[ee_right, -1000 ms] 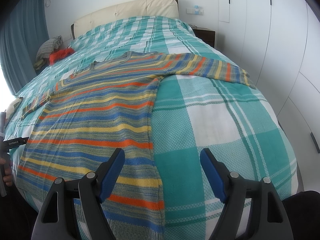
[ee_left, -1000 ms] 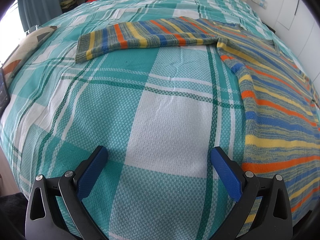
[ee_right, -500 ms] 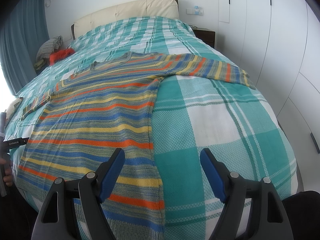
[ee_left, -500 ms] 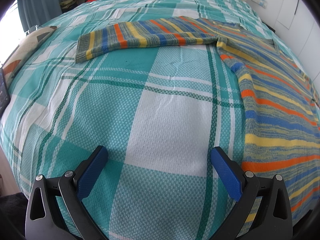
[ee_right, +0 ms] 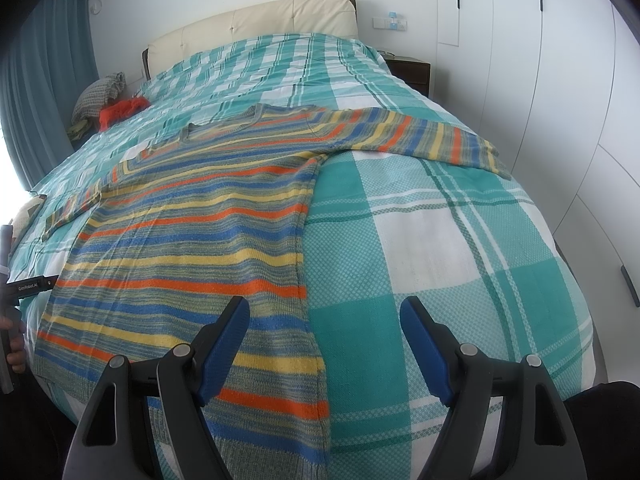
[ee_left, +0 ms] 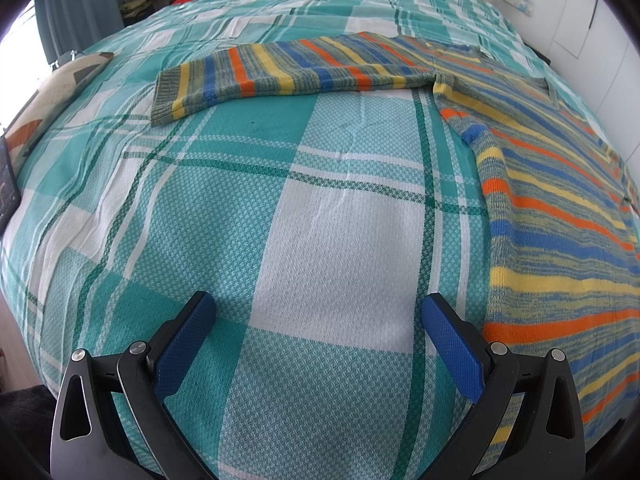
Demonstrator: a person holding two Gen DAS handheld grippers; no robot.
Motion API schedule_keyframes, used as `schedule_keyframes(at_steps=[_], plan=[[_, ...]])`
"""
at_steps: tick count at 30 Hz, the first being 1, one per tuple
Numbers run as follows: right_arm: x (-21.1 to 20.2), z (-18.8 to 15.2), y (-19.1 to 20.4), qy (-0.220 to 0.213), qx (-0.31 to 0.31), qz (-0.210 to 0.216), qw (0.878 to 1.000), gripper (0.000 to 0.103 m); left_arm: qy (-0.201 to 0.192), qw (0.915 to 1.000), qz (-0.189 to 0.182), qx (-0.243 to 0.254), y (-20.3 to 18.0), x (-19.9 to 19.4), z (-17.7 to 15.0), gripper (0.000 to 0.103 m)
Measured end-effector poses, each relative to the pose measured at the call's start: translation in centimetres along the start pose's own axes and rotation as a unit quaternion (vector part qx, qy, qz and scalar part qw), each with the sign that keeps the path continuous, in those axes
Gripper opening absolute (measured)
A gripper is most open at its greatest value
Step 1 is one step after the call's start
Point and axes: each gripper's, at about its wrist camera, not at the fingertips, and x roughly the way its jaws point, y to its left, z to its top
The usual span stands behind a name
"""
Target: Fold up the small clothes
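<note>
a striped sweater (ee_right: 192, 240) is seen laid flat, front up, on a bed (ee_left: 320, 208) covered in teal-and-white plaid, its body running toward the foot and both sleeves stretched straight out to the sides. the spread-out layout is judged to be the starting shape for folding: no part is yet turned over, so the task appears barely begun.

the left claw (ee_left: 318, 340) is held released above bare bedcover, just beside the sweater's side edge, with nothing between its blue pads. the near sleeve (ee_left: 280, 68) is seen well ahead of it, cuff pointing away from the body.

the right claw (ee_right: 324, 332) is likewise released and empty, poised over the sweater's other side seam near the hem, one pad above the knit and the other above the plaid. this straddling stance is read as a line-up for pinching the edge. the far sleeve (ee_right: 420, 136) is draped toward the bed's side.

a small heap of other clothes (ee_right: 108, 104), one piece red, is left by the headboard (ee_right: 248, 28), apparently set aside. part of a hand (ee_right: 14, 344) on the other handle is glimpsed at the frame's left edge.
</note>
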Motion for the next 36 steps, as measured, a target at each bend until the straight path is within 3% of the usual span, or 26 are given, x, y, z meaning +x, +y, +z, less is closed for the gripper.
schedule_keyframes(at_steps=[6, 9, 12, 15, 17, 19, 24, 30, 33, 35, 36], plan=[[0.0, -0.1, -0.1, 0.005, 0.001, -0.001, 1.0, 0.077, 0.003, 0.9998, -0.001, -0.019, 0.3, -0.8, 0.1, 0.102], [-0.1, 0.4, -1.1, 0.008, 0.017, 0.015, 1.0, 0.077, -0.016, 0.998, -0.036, -0.05, 1.1, -3.0, -0.3, 0.101], [-0.3, 2.1, -4.7, -0.005, 0.074, 0.028, 0.997, 0.077, -0.041, 0.9951, -0.053, -0.073, 2.0, -5.3, -1.0, 0.101], [0.8, 4.6, -11.1, -0.013, 0.172, 0.036, 0.984, 0.077, -0.056, 0.9913, -0.057, -0.104, 3.0, -6.5, -1.7, 0.101], [2.0, 6.1, -16.6, -0.03, 0.262, 0.048, 0.964, 0.077, -0.063, 0.9878, -0.062, -0.128, 3.7, -6.9, -2.2, 0.101], [4.2, 7.0, -21.5, -0.031, 0.345, 0.073, 0.935, 0.077, -0.066, 0.9865, -0.061, -0.137, 3.8, -6.9, -2.1, 0.101], [11.3, 6.8, -26.9, 0.006, 0.471, 0.176, 0.864, 0.072, -0.054, 0.9884, -0.052, -0.132, 3.1, -5.7, -1.7, 0.101], [15.9, 9.2, -28.3, -0.021, 0.516, 0.204, 0.832, 0.065, -0.027, 0.9883, -0.04, -0.145, 3.1, -4.2, -1.8, 0.101], [17.8, 10.5, -28.2, -0.013, 0.509, 0.185, 0.84, 0.053, -0.019, 0.9874, -0.037, -0.153, 3.3, -3.7, -1.9, 0.101], [18.4, 10.8, -28.3, -0.001, 0.5, 0.163, 0.851, 0.031, -0.018, 0.9869, -0.035, -0.157, 3.3, -3.5, -1.9, 0.101], [18.5, 10.9, -28.4, 0.007, 0.496, 0.151, 0.855, 0.014, -0.018, 0.9869, -0.035, -0.157, 3.2, -3.4, -1.8, 0.101]])
